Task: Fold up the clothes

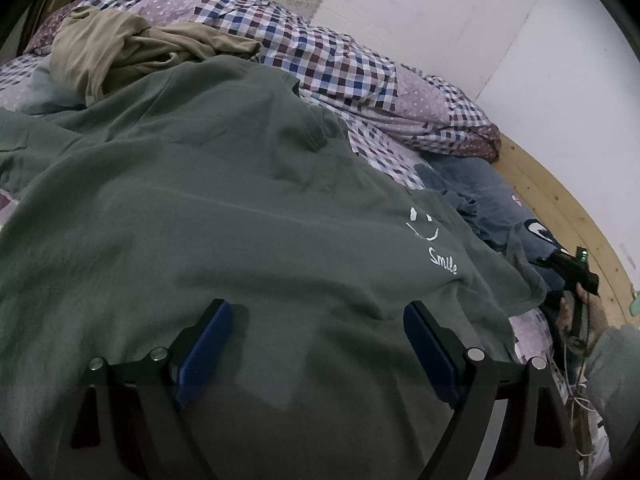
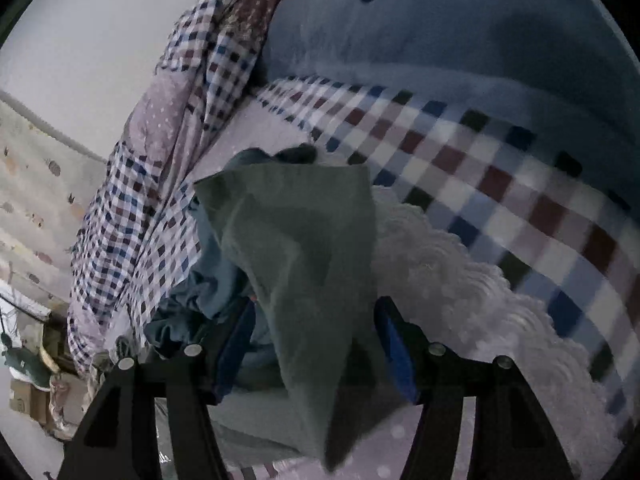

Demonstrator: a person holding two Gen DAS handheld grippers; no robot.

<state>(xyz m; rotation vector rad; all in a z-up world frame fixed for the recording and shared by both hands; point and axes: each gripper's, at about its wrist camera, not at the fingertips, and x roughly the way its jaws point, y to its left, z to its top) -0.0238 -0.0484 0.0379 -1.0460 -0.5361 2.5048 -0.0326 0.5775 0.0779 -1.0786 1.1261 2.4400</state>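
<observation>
Grey-green sweatshirt [image 1: 224, 216] lay spread over the bed, white "Smile" print [image 1: 442, 266] facing up. Left gripper [image 1: 316, 322] hovered low above its near part, blue pads [image 1: 206, 354] spread wide, nothing between them. Beyond the sweatshirt: a crumpled khaki garment [image 1: 132, 46] and a bunched checked quilt [image 1: 320, 52]. To the sweatshirt's right, blue clothes [image 1: 480, 196], then a pale wooden bed edge [image 1: 560, 208] against a white wall [image 1: 460, 20]. Right gripper [image 2: 314, 318] stood spread too, a flap of the sweatshirt [image 2: 304, 240] draped between its pads; actual grip impossible to tell. Motion-blurred checked sheet [image 2: 500, 184] behind.
</observation>
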